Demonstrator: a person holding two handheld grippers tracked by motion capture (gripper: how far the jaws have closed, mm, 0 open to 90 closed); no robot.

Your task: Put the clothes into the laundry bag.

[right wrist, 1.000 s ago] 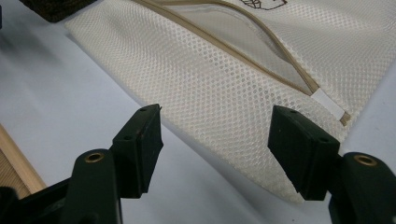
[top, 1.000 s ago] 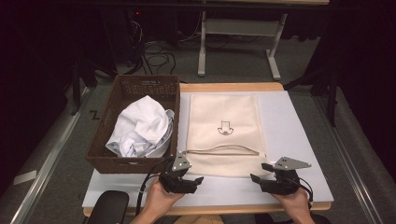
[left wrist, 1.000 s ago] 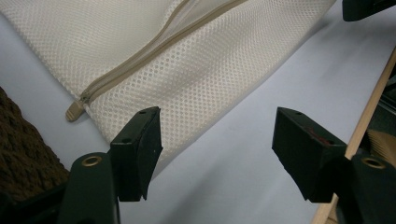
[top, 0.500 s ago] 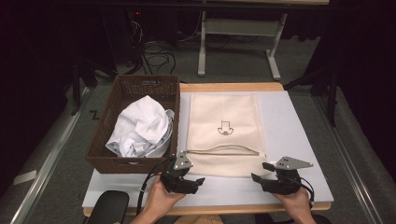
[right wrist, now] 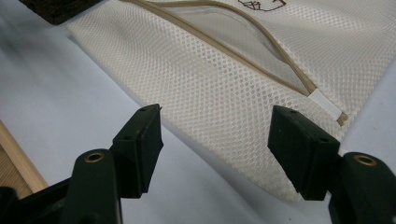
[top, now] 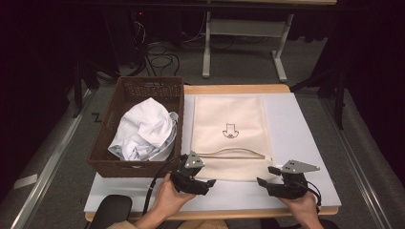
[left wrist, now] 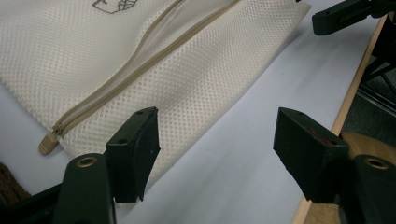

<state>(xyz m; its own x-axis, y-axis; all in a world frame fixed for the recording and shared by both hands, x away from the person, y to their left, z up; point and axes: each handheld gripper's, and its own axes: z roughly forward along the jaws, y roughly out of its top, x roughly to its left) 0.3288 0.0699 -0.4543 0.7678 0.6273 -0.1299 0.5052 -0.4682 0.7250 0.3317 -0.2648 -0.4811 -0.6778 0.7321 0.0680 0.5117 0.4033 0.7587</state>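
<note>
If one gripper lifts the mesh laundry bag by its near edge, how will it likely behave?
The mesh laundry bag lies flat and thin on the table, so it will probably drape limply rather than hold shape. Its open-weave fabric looks light, likely easy to lift. The partly open zipper gapes, so one layer may lift alone.

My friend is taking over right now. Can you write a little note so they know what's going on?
Left gripper: open, holding nothing, at the mesh bag's near left corner.
Right gripper: open, holding nothing, at the near right corner.
The bag lies flat on the mat, its zipper partly open.
White clothes sit in the basket on the left.
Done: nothing bagged yet.
Left: probably get the clothes into the bag.
</note>
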